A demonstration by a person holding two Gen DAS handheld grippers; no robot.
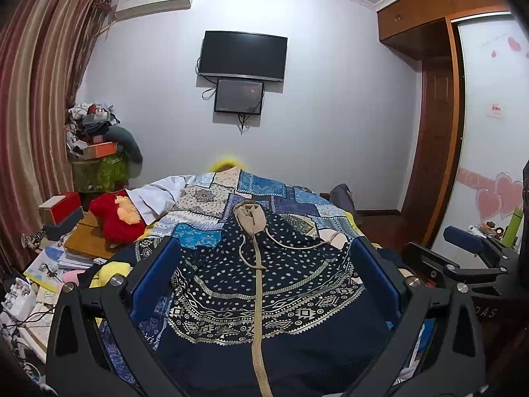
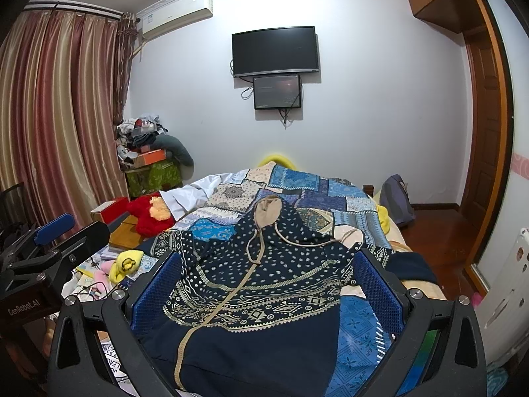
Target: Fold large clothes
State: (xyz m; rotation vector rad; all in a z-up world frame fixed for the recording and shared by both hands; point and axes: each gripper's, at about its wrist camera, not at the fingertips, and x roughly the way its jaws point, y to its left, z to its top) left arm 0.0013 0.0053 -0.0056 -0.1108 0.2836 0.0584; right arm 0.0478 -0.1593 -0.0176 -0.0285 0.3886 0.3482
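Nearest me, the left gripper (image 1: 264, 264) hangs over the bed with its blue fingers (image 1: 155, 274) spread wide apart and nothing between them but air. The right gripper (image 2: 267, 278) sits just beside it at about three o'clock, jaws likewise parted and holding nothing. Below both lies the navy hoodie (image 1: 264, 284), spread face up on the patchwork bedspread (image 1: 211, 205), its tan zipper (image 1: 256, 297) running toward twelve o'clock up to the beige-lined hood (image 1: 249, 216). A drawstring (image 1: 297, 244) trails off toward two o'clock. At ten o'clock a red plush toy (image 1: 112, 221) rests by the bed's edge. Farthest off, at twelve, a dark television (image 1: 243, 54) hangs on the wall.
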